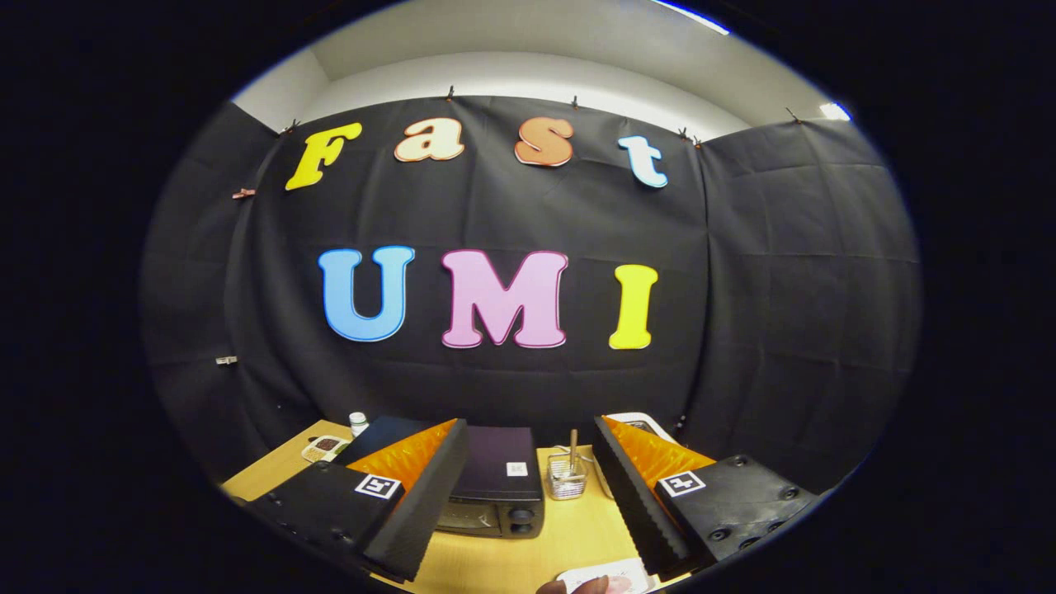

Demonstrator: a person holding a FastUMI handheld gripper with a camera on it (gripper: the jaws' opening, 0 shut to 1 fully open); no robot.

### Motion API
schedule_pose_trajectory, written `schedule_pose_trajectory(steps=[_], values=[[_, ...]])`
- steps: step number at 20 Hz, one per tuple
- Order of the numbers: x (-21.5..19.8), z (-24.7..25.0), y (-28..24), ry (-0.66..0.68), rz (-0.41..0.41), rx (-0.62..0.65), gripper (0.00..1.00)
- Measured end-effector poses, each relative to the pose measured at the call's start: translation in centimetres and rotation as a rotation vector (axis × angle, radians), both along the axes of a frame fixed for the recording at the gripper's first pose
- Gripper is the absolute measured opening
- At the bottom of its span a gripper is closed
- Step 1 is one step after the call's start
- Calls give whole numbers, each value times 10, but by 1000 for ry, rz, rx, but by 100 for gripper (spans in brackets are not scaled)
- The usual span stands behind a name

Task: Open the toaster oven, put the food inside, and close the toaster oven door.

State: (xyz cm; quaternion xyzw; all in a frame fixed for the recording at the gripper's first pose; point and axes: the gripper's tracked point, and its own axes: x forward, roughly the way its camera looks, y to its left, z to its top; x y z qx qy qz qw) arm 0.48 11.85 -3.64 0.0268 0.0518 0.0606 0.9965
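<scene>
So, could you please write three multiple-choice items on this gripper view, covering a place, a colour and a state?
1. Where is the black toaster oven on the wooden table?
A. Beyond the fingers, seen between them
B. Clamped in them
C. On the floor

2. What colour are the ridged pads inside the black fingers?
A. Green
B. Orange
C. White

3. How does the gripper stand?
A. Shut on the clear wire-like basket
B. Shut on nothing
C. Open, holding nothing

Key: A, the oven sits past the fingertips; B, both inner faces show orange; C, a wide gap lies between the fingers.
</scene>
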Motion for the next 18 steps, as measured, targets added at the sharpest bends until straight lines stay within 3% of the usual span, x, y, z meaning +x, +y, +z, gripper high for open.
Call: schedule_pose_trajectory(steps=[8, 18], values=[[11, -74, 113, 162, 93, -8, 97], [40, -177, 168, 382, 99, -58, 98]])
